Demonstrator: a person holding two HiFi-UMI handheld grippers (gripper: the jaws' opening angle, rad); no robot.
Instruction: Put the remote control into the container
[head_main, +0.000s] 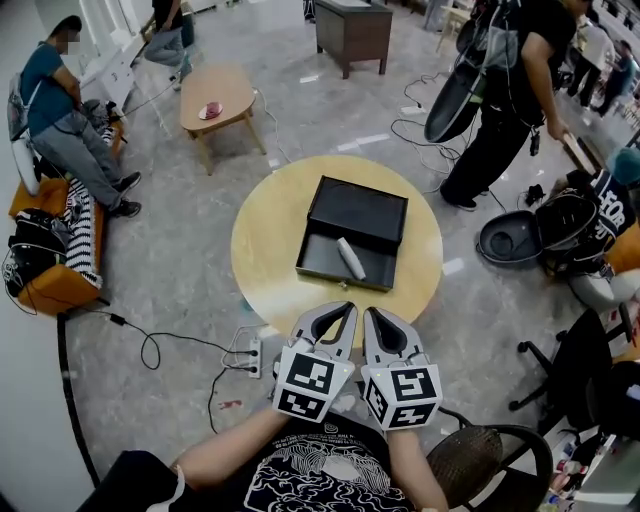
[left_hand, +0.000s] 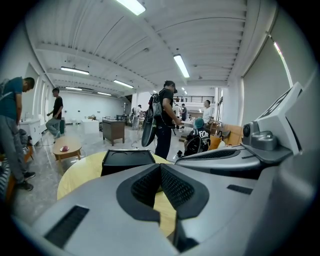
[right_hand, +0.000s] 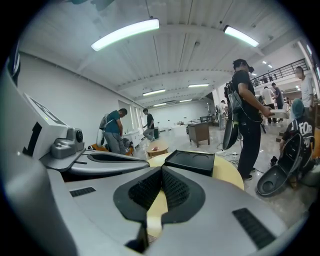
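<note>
Remote control (head_main: 350, 258): lay slantwise inside open black container (head_main: 318, 262), mid round yellow counter (head_main: 268, 250). Left tongs (head_main: 346, 310), right tongs (head_main: 371, 314): clenched, empty, held side by side over near rim, aimed at container. Grey floor (head_main: 180, 260); standing person (head_main: 505, 100) beyond.

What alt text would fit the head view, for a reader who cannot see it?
A pale remote control lies inside an open black container on a round yellow table. At the table's near edge, the left hand-held gripper and the right hand-held gripper are side by side, both shut and empty.
</note>
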